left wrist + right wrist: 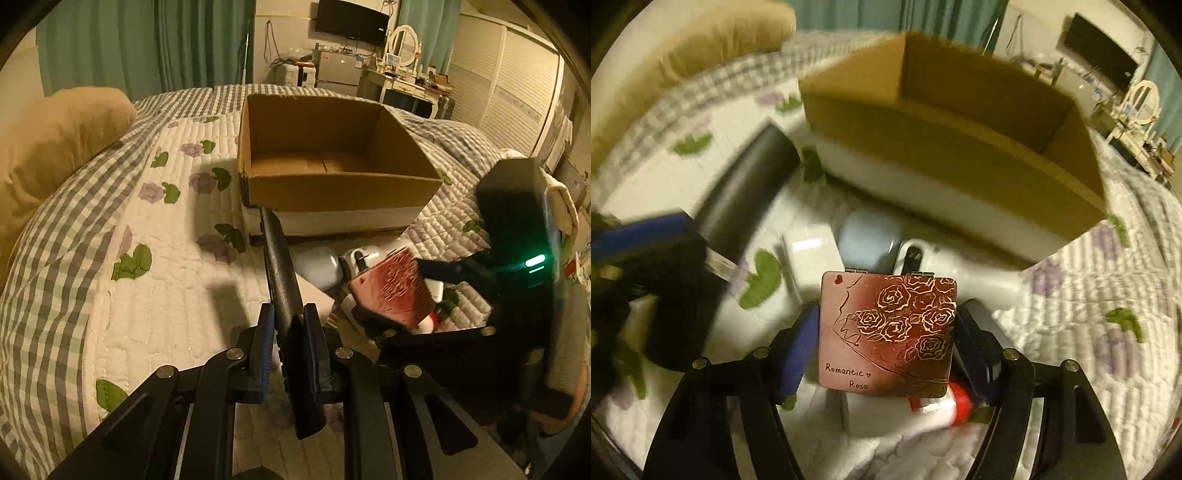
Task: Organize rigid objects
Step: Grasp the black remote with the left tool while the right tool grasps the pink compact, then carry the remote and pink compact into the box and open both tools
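My left gripper [290, 317] is shut on the near end of a long black bar [277, 258], which reaches out toward the open cardboard box [340, 192] on the bed. The right gripper [886, 332] grips a square red case [890, 325] printed with roses and "Romantic Rose", one pad [807, 332] pressed on each side. The case hangs over a cluster of items in front of the box [942, 147]. In the right wrist view the black bar [746, 192] slants up at the left. The inside of the box shows only bare cardboard.
Under the case lie a pale blue rounded object [866, 238], a white curved appliance [960, 266], a small white box [810, 254] and a red-and-white item [956, 404]. A tan pillow [55, 147] sits far left on the floral quilt [166, 277]. Furniture stands beyond the bed.
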The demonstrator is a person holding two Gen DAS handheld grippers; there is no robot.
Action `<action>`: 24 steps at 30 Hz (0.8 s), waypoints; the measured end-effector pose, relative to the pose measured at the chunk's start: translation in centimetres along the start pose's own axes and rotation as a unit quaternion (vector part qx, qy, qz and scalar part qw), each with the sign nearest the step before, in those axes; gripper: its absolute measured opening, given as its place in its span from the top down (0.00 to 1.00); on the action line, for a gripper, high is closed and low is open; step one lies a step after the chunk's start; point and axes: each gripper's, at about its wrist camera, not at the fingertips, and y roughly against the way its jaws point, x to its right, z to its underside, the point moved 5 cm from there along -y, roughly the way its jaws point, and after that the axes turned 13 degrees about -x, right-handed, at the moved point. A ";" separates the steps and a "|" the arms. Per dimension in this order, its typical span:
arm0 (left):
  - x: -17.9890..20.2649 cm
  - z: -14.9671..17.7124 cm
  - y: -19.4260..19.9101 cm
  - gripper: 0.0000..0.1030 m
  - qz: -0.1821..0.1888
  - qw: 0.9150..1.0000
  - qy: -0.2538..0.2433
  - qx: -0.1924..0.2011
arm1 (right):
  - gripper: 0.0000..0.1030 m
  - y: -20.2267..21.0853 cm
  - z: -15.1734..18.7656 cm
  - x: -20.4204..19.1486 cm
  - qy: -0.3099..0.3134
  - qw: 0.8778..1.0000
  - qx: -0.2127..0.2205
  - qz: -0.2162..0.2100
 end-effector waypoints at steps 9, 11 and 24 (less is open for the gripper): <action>1.5 -3.2 4.1 0.99 0.002 0.997 -0.038 0.060 | 0.31 8.8 -2.4 3.2 -0.029 0.995 0.090 0.008; 1.5 -3.3 3.4 0.99 0.007 0.998 -0.041 0.046 | 0.31 9.4 -2.6 3.9 -0.038 0.995 0.096 0.006; 3.0 -0.7 -6.9 0.50 0.026 0.996 -0.017 -0.078 | 0.31 7.7 1.5 6.0 -0.060 0.996 0.059 -0.007</action>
